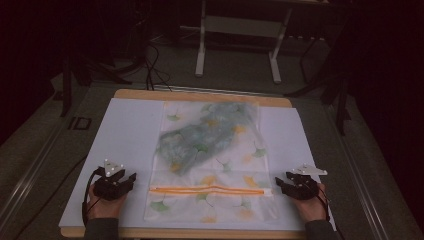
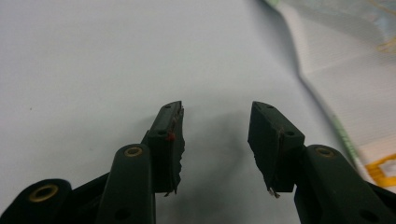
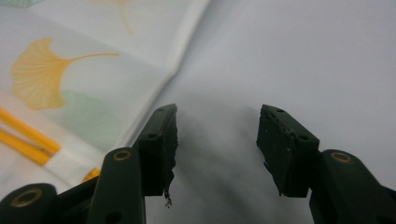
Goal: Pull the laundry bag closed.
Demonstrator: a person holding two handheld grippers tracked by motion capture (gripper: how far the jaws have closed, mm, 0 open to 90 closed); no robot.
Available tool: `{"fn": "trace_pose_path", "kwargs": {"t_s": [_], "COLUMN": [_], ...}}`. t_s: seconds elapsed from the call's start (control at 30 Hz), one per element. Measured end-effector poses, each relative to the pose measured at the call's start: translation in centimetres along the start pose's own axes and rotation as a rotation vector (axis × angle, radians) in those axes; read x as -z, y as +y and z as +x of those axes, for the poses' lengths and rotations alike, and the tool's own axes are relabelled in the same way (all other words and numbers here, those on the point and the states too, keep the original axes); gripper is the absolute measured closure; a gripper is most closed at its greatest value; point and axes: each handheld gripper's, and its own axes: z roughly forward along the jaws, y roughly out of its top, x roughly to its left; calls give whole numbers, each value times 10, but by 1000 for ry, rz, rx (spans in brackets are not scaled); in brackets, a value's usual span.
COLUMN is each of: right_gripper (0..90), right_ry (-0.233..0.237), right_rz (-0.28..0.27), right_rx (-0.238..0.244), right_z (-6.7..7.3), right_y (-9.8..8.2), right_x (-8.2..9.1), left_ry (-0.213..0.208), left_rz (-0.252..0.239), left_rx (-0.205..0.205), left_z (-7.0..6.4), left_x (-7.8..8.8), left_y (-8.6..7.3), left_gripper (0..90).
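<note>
Both hands sit low at the near edge of the desk (image 1: 200, 95), left tongs (image 1: 131, 177) and right tongs (image 1: 278, 182) each with jaws apart, clamping nothing. Between them lies the translucent leaf-printed zip pouch with an orange zipper (image 1: 210, 190), flat on a white sheet (image 1: 130, 135). Each tongs rests just beside a pouch edge, pointing inward.

A bag (image 1: 210, 160) is laid flat on a sheet (image 1: 125, 130), which is spread on the table (image 1: 200, 95). The left gripper (image 1: 131, 178) is held just left of the bag's near end, over the sheet. The right gripper (image 1: 278, 183) is held just right of the same end. The bag's zipper (image 1: 207, 190) is stretched between the two grippers.
</note>
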Motion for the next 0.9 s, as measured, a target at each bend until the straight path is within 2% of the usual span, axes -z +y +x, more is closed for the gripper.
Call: {"fn": "trace_pose_path", "kwargs": {"t_s": [0.17, 0.33, 0.53, 0.73, 0.9], "right_gripper": [474, 480, 503, 524, 536], "right_ry": [9, 25, 57, 71, 99], "right_rz": [7, 8, -3, -3, -8], "right_rx": [27, 30, 42, 65, 80], "right_z": [3, 4, 4, 11, 21], "right_y": [3, 4, 5, 10, 12], "right_x": [1, 3, 4, 5, 4], "left_ry": [-16, -60, -71, -83, -84], "left_rz": [-3, 5, 7, 6, 26], "left_rx": [1, 6, -6, -8, -13], "left_z": [1, 5, 7, 5, 3], "left_x": [2, 3, 5, 5, 4], "left_y": [-1, -2, -1, -1, 0], "left_gripper": [555, 557, 576, 576, 586]}}
